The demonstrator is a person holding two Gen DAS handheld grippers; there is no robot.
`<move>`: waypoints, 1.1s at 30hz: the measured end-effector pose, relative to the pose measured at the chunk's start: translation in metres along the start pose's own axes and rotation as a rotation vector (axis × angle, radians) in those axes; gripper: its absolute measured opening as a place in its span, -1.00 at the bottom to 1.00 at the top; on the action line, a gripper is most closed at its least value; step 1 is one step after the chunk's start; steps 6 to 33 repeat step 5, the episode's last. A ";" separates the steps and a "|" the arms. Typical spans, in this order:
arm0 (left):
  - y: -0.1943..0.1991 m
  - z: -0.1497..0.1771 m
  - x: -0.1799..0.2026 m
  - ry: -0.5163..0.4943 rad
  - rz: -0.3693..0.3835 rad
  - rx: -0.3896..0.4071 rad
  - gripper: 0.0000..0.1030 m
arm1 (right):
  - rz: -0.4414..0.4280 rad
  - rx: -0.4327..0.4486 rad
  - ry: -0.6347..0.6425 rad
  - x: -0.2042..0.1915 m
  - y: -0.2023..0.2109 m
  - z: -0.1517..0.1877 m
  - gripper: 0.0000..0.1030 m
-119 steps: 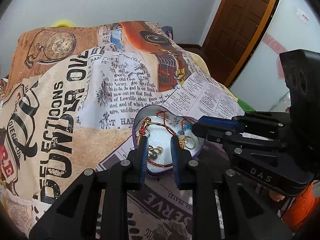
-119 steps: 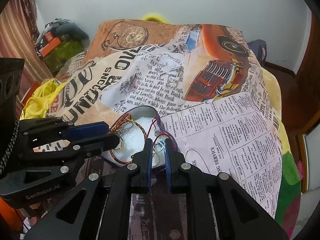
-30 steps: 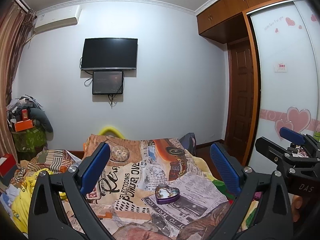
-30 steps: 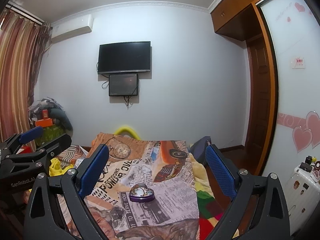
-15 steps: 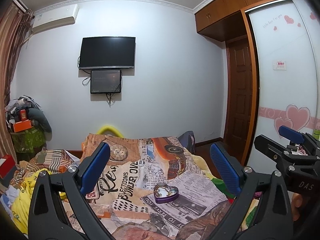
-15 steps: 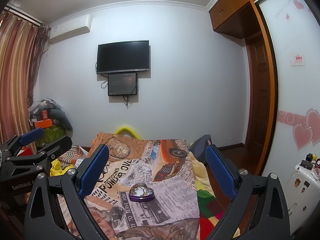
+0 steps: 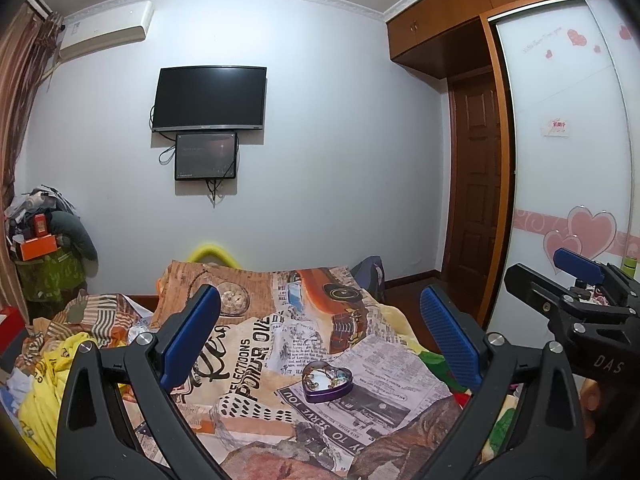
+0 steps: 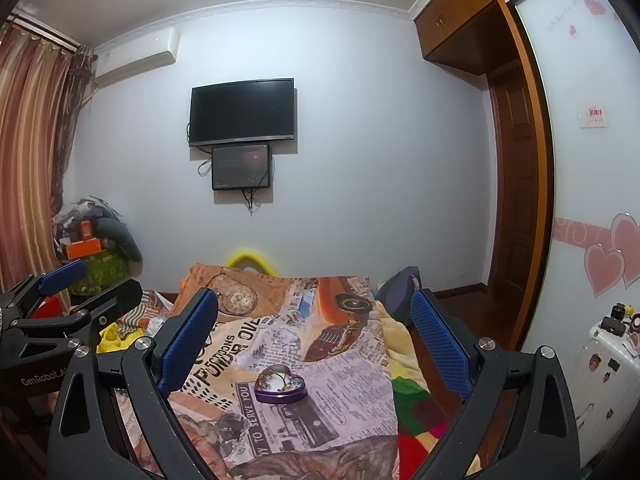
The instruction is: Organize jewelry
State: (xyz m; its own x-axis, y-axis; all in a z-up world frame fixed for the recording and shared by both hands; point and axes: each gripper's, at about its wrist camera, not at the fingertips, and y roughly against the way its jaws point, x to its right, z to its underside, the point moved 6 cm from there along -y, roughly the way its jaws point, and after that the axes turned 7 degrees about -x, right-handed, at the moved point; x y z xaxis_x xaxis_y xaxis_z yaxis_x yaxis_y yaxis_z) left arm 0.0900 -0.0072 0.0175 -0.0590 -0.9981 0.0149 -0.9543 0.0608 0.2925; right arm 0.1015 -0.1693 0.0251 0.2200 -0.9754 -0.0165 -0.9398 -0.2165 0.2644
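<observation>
We hold both grippers raised, clear of the bed.
Left gripper (image 7: pixel 320 332) and right gripper (image 8: pixel 314 330) fingers spread wide, empty; heart-shaped jewelry tin (image 7: pixel 327 381) rests on the bedspread (image 7: pixel 256 344).

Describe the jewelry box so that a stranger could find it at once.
Look at the bed under the wall television, covered with a newspaper-print blanket. Near its front, on the printed text, sits a small heart-shaped purple tin, open, with jewelry inside. Nothing else there is purple or metallic.

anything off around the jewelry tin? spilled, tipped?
Nothing stands out. The heart-shaped tin sits flat on the printed blanket, lid off, jewelry inside. Both claws are open and empty, well back from it.
</observation>
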 end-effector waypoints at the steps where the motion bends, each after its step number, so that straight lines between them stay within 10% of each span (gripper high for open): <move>1: -0.001 0.001 0.000 0.001 0.001 -0.003 0.95 | 0.000 -0.003 -0.001 0.000 -0.001 0.000 0.87; 33: -0.009 0.003 -0.002 0.007 -0.004 -0.016 0.95 | -0.001 -0.013 -0.005 0.001 -0.005 0.002 0.87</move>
